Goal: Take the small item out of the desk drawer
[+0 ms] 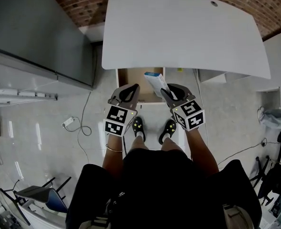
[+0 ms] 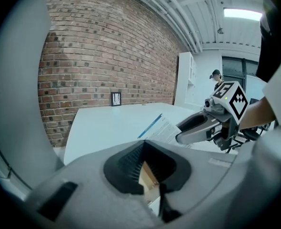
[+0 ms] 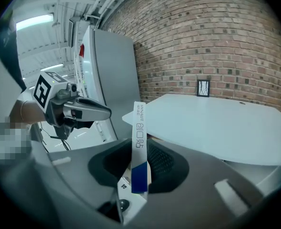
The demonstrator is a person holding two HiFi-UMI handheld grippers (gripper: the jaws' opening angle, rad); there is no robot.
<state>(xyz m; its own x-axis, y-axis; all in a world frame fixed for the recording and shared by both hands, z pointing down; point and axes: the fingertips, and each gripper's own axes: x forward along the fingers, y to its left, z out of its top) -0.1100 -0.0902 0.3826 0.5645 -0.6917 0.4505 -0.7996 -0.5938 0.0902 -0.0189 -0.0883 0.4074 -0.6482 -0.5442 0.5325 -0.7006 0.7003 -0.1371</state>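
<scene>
A flat white box with a blue end (image 1: pixel 155 82) stands on edge between the jaws of my right gripper (image 1: pixel 165 92), which is shut on it. Below and behind the box lies the open desk drawer (image 1: pixel 130 79), its wooden inside showing under the front edge of the white desk (image 1: pixel 178 32). In the right gripper view the box (image 3: pixel 139 147) rises upright out of the right gripper (image 3: pixel 140 168). My left gripper (image 1: pixel 132 88) hovers over the drawer's left part, shut and empty. In the left gripper view its jaws (image 2: pixel 147 163) meet, and the box (image 2: pixel 162 130) shows beyond.
A tall grey cabinet (image 1: pixel 35 32) stands to the left of the desk. Cables and a plug (image 1: pixel 76 124) lie on the pale floor. A chair (image 1: pixel 40 194) is at lower left, more gear at the right edge. The person's feet (image 1: pixel 152 128) stand before the drawer.
</scene>
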